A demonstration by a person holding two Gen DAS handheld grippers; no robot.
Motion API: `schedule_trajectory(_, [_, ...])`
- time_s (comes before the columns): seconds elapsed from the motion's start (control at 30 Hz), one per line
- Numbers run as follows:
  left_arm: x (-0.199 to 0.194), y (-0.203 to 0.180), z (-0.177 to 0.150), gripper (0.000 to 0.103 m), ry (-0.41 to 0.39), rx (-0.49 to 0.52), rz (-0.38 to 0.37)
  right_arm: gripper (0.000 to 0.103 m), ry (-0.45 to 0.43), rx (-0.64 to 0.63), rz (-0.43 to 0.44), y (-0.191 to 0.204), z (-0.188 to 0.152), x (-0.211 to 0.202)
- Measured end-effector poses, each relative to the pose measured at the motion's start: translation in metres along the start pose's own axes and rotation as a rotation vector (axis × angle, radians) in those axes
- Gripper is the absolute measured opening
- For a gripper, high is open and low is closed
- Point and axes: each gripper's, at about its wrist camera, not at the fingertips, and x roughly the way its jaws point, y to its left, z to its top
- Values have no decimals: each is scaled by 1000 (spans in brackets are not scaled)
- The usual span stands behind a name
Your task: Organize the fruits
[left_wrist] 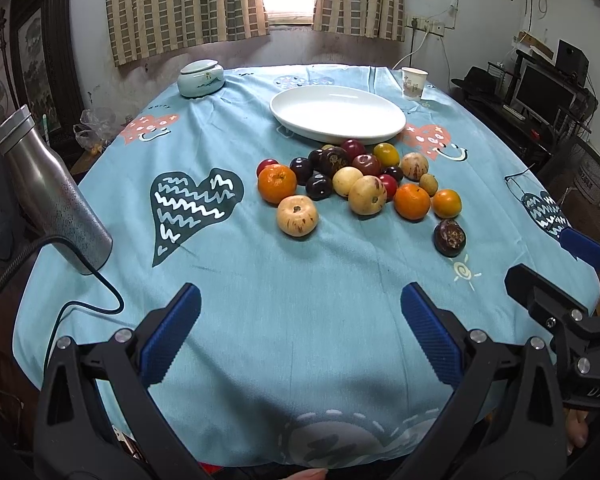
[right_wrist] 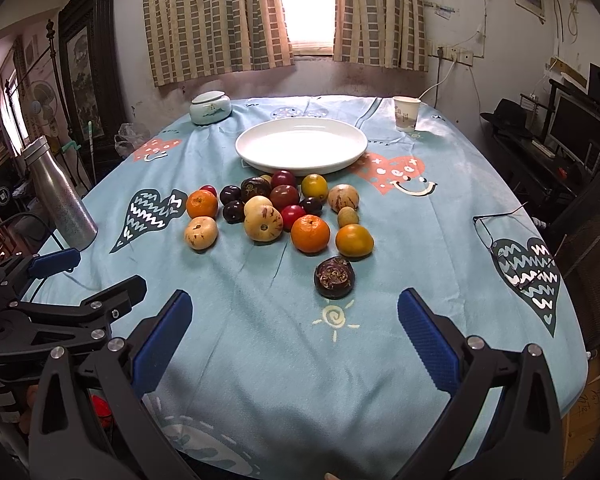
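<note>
We see the fruit pile (right_wrist: pixel 276 212) loose on the bench (right_wrist: pixel 440 280), just before the empty white plate (right_wrist: pixel 300 146); we judge sorting unstarted. Skins look smooth, 1 dark fruit (right_wrist: pixel 335 277) wrinkled and nearest. Both left tongs (left_wrist: pixel 300 336) and right tongs (right_wrist: pixel 296 336) hang spread, holding nothing; next calls for a gentle pinch.

Bare tablecloth (right_wrist: pixel 268 340) lay open between both grippers and the fruit pile (right_wrist: pixel 276 212). The pile crowded the white plate (right_wrist: pixel 302 146)'s near rim, perhaps touching it. 1 dark fruit (right_wrist: pixel 335 277) sat apart, nearest.
</note>
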Motion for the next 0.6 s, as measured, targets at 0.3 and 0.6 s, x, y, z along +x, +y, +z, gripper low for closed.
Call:
schedule_trajectory(0.3, [0, 1, -3, 101, 6, -2, 1, 102, 2, 2, 0, 1, -1, -1])
schedule_trajectory(0.6, [1, 0, -3, 101, 18, -4, -2, 102, 5, 2, 4, 2, -2, 0])
